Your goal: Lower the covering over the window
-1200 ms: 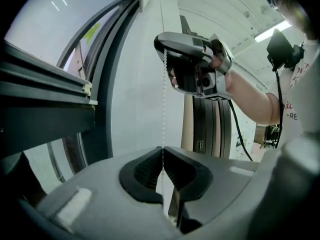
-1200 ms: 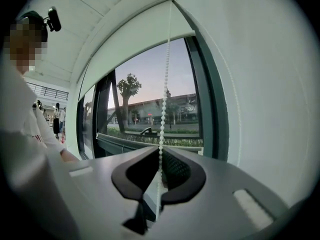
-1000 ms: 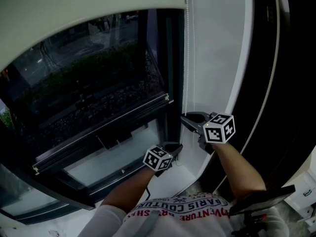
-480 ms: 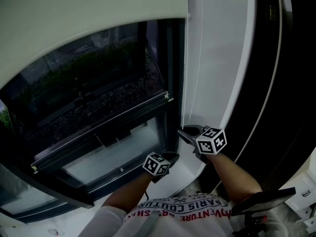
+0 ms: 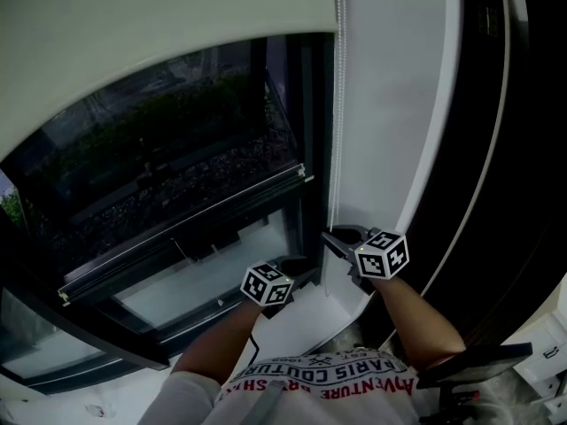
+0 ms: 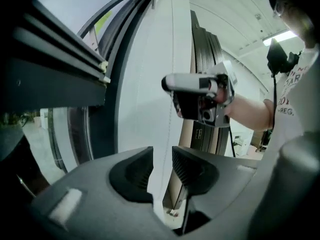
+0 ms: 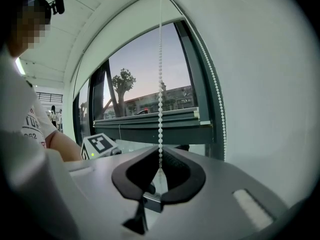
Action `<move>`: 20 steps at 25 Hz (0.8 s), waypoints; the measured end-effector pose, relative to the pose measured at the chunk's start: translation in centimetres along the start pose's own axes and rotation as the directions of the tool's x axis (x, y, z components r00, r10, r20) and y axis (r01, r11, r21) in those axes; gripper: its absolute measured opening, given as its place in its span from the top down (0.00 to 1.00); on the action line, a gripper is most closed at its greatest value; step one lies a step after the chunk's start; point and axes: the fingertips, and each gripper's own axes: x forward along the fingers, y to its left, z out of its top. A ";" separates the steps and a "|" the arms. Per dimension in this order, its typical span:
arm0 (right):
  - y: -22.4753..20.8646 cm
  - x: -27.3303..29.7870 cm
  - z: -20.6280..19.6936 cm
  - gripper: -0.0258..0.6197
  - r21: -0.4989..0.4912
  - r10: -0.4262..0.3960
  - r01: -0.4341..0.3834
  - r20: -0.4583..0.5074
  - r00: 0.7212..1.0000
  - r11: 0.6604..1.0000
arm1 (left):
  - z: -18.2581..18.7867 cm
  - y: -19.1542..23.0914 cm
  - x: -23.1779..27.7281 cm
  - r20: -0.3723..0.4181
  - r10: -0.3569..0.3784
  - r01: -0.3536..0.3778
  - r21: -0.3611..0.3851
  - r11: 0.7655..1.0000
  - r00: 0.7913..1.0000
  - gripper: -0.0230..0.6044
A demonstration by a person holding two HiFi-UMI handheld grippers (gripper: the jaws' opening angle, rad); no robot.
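A pale roller blind (image 5: 159,42) covers the top of the dark window (image 5: 177,149). Its white bead chain (image 5: 337,104) hangs along the right side of the frame. My right gripper (image 5: 335,235) is low on the chain; in the right gripper view it (image 7: 160,168) is shut on the bead chain (image 7: 160,99), and a second strand (image 7: 212,84) hangs free to the right. My left gripper (image 5: 297,264) is lower and to the left. Its jaws (image 6: 162,166) have just been opening and stand open. A thin strand shows in the gap, untouched.
A horizontal window rail (image 5: 186,228) crosses the glass. A white wall panel (image 5: 390,104) stands right of the chain, with a dark frame (image 5: 496,193) beyond it. The white sill (image 5: 301,312) lies under both grippers. A dark device (image 5: 474,361) sits at the bottom right.
The blind's lower edge has come down a little. My right gripper sank along the chain with it. My left gripper let go, opened its jaws and shifted left.
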 end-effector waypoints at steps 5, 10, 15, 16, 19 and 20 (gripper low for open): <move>0.3 -0.1 -0.1 0.93 0.011 0.012 -0.013 0.007 1.000 1.000 | 8.6 -0.2 -3.5 0.091 -0.058 0.049 0.096 0.994 0.994 0.77; 0.9 0.1 -0.1 0.93 0.007 0.033 -0.033 0.000 0.999 0.999 | 17.9 -1.0 -6.1 0.205 -0.078 0.045 0.161 0.986 0.976 0.77; 1.5 0.5 0.0 0.93 0.004 0.054 -0.054 -0.001 0.999 0.999 | 24.3 -2.3 -6.5 0.259 -0.125 0.072 0.206 0.976 0.958 0.77; 1.7 0.6 0.0 0.93 0.003 0.058 -0.058 -0.002 0.998 0.998 | 25.4 -2.6 -6.5 0.268 -0.136 0.081 0.205 0.975 0.954 0.77; 2.3 0.8 0.1 0.93 -0.003 0.074 -0.074 -0.005 0.997 0.997 | 28.2 -3.0 -6.5 0.303 -0.149 0.092 0.195 0.977 0.941 0.77; 2.4 0.8 0.1 0.93 -0.004 0.079 -0.079 -0.005 0.997 0.997 | 29.0 -3.0 -6.4 0.314 -0.148 0.090 0.192 0.977 0.938 0.77</move>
